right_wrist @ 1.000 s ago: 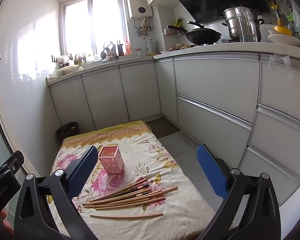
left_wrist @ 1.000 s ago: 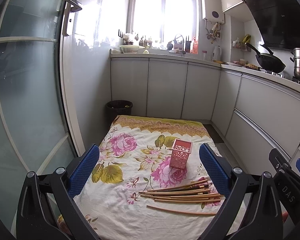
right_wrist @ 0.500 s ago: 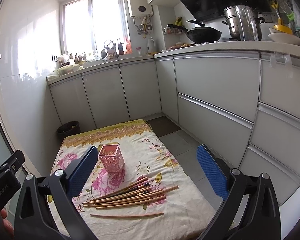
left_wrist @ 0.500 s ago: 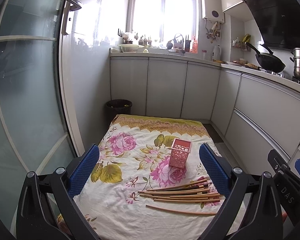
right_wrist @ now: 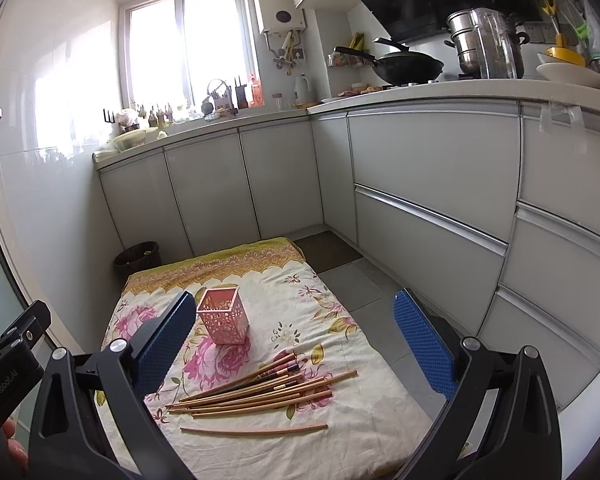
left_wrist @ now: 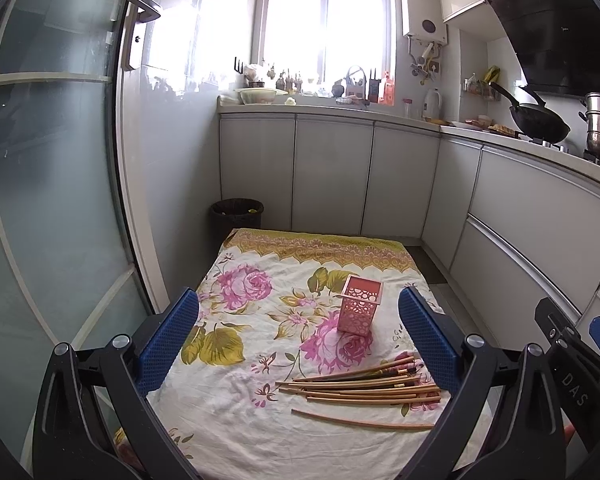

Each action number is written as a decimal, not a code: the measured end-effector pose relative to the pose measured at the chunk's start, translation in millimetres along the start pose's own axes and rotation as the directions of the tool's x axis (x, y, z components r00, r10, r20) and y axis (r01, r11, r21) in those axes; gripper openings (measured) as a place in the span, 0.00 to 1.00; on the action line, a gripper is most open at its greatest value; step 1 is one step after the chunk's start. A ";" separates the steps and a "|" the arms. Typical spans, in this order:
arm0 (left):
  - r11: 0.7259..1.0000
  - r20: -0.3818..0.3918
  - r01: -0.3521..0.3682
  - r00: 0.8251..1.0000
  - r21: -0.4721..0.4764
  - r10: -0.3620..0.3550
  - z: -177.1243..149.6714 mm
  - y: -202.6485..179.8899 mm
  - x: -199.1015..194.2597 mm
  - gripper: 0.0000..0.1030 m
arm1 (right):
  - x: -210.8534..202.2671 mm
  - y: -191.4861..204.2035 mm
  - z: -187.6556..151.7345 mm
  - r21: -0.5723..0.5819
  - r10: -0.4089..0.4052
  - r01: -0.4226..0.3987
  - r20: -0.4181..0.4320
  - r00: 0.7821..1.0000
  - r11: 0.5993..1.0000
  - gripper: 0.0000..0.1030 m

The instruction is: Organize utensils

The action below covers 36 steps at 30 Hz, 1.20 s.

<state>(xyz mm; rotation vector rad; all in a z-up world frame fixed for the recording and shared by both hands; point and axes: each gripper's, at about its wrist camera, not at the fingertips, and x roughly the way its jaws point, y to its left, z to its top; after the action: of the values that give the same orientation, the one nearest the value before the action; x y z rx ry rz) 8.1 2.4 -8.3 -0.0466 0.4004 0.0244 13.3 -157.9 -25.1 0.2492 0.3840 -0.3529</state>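
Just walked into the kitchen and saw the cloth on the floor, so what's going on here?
A person holds a two-finger gripper in each hand above a floral cloth. The left gripper and right gripper both have their jaws wide apart and hold nothing. A pile of chopsticks lies loose on the cloth, with one stick apart from it. The pink holder stands upright behind them, with no chopsticks showing in it.

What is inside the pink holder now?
No chopstick rises above the rim of the pink holder; all visible chopsticks lie on the floral cloth. Its walls hide the bottom, so small contents cannot be excluded.
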 end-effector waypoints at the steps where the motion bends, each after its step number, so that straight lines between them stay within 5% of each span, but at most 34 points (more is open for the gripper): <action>1: 1.000 0.000 -0.001 1.000 0.000 0.001 -0.3 -0.2 0.0 0.93 | 0.3 -0.5 -0.4 0.000 0.000 0.000 -0.002 1.000 1.000 0.94; 31: 1.000 -0.045 0.003 0.999 0.028 -0.002 -0.4 -12.6 23.1 0.93 | 21.3 -7.5 -4.9 0.018 -0.009 0.009 -0.041 0.999 1.000 0.94; 34: 0.997 -0.088 0.060 0.995 0.049 -0.056 0.2 -21.4 41.9 0.93 | 39.1 -21.7 -5.0 0.089 0.035 -0.027 -0.084 0.996 0.996 0.94; 36: 0.982 -0.160 0.174 0.974 0.068 -0.161 3.2 -32.4 60.6 0.93 | 57.8 -43.5 -10.4 0.228 0.111 -0.076 -0.145 0.983 0.971 0.94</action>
<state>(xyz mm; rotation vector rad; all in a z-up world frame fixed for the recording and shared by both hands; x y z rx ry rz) 66.2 -28.9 -27.6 -0.0017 0.5510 -0.1632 43.6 -210.9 -65.3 0.5150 0.4871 -0.2835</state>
